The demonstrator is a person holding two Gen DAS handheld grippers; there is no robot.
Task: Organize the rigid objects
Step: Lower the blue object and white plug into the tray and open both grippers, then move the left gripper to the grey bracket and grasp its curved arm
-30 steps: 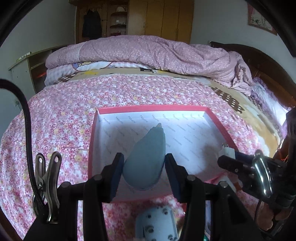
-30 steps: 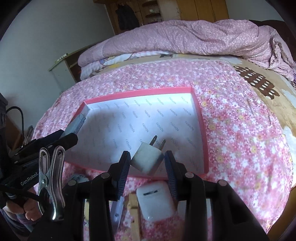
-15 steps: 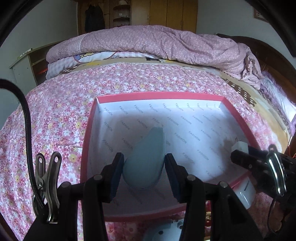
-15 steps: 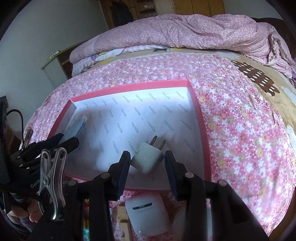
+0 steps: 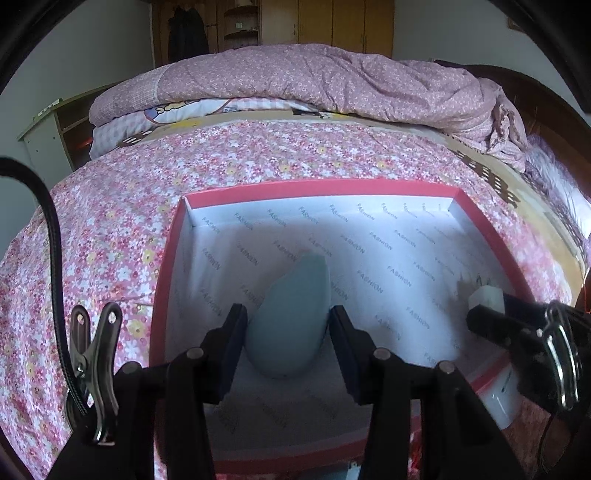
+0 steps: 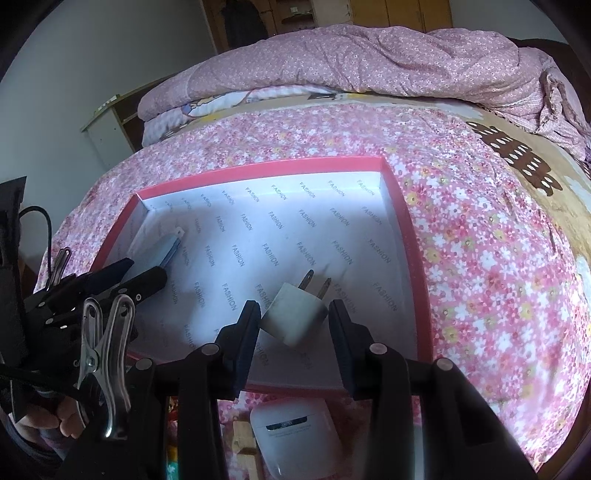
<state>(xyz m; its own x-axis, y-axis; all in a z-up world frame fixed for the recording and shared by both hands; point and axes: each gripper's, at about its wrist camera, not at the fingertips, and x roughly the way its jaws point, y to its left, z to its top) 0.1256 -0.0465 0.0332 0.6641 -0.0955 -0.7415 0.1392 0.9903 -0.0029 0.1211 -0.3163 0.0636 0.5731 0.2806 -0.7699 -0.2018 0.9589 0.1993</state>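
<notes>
Nearest, on the floral bedspread (image 6: 498,258) just outside the near wall of the box, lies a white earbud case (image 6: 295,430), with a small wooden block (image 6: 245,439) to its left. Above the near part of the box, the right hand-held gripper (image 6: 293,325) is clamped on a white wall charger (image 6: 295,317), its two metal prongs pointing away toward the far wall. To the left, the left hand-held gripper (image 5: 288,339) is closed on a pale blue teardrop-shaped object (image 5: 291,321), gripped at its rounded near end with the narrow tip pointing away; it hangs low inside the left half of the box, but whether it touches the floor of the box cannot be told. The shallow pink-rimmed box (image 5: 173,258), lined in white paper printed FASHION, sits on the bed. Farther back, a rolled pink quilt (image 5: 332,81) lies across the bed, and wooden wardrobes (image 5: 343,22) stand against the far wall.
</notes>
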